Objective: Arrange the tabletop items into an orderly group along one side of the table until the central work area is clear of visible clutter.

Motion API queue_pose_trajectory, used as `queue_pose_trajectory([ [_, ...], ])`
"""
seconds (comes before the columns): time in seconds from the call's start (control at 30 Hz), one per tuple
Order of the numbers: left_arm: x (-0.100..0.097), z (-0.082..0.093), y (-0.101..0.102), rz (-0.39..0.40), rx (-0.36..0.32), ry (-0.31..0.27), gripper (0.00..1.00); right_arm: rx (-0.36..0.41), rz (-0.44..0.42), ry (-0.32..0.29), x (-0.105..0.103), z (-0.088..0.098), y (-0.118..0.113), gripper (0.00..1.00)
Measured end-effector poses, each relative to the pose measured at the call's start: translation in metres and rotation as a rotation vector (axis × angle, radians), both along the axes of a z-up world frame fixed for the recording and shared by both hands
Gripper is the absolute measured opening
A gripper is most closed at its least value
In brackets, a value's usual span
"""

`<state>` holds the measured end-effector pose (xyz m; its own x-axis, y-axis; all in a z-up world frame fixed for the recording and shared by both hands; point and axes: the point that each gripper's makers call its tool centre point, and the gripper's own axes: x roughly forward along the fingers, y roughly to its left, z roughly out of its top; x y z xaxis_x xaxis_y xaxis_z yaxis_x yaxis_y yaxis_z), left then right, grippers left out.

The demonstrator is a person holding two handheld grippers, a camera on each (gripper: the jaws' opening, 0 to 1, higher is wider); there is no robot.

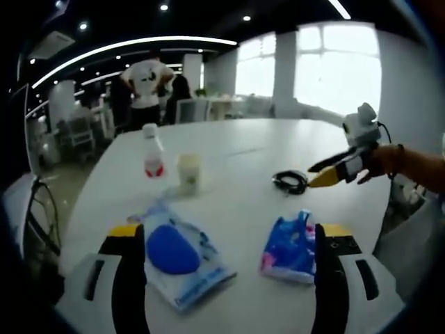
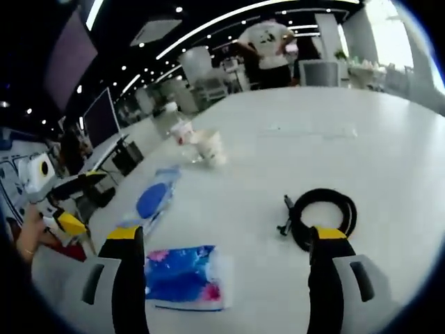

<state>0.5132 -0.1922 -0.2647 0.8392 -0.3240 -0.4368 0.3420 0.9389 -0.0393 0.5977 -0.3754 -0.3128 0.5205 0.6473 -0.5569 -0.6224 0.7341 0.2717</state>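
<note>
My left gripper (image 1: 228,231) hangs open over the near edge of the white table (image 1: 243,142). Between its jaws lie a clear packet with a blue round pad (image 1: 174,254) and a blue-and-pink packet (image 1: 290,249). Farther back stand a small bottle with a red label (image 1: 152,160) and a pale cup (image 1: 188,172). A coiled black cable (image 1: 290,181) lies to the right, just ahead of my right gripper (image 1: 316,176). In the right gripper view, that gripper (image 2: 221,233) is open, with the cable (image 2: 323,212) by its right jaw and the blue-and-pink packet (image 2: 182,276) by its left. The left gripper (image 2: 80,200) shows at the left.
The clear packet (image 2: 153,200), cup (image 2: 211,147) and bottle (image 2: 182,131) sit toward the table's left side. A person (image 1: 147,83) stands beyond the far edge, near chairs and desks. Bright windows (image 1: 334,69) are at the back right. A hand (image 1: 389,161) holds the right gripper.
</note>
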Motion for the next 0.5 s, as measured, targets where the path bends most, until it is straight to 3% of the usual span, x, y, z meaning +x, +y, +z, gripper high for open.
queue_pose_trajectory([
  [0.13,0.001,0.002,0.002,0.007,0.015,-0.012,0.98,0.006,0.021,0.015,-0.008,-0.005,0.008,0.95],
  [0.3,0.001,0.003,0.004,0.012,0.015,-0.017,0.96,-0.005,0.014,-0.001,-0.013,-0.015,0.012,0.85],
  [0.5,0.000,0.003,0.005,0.013,0.022,-0.017,0.98,-0.021,0.029,0.003,-0.020,-0.026,0.017,0.80],
])
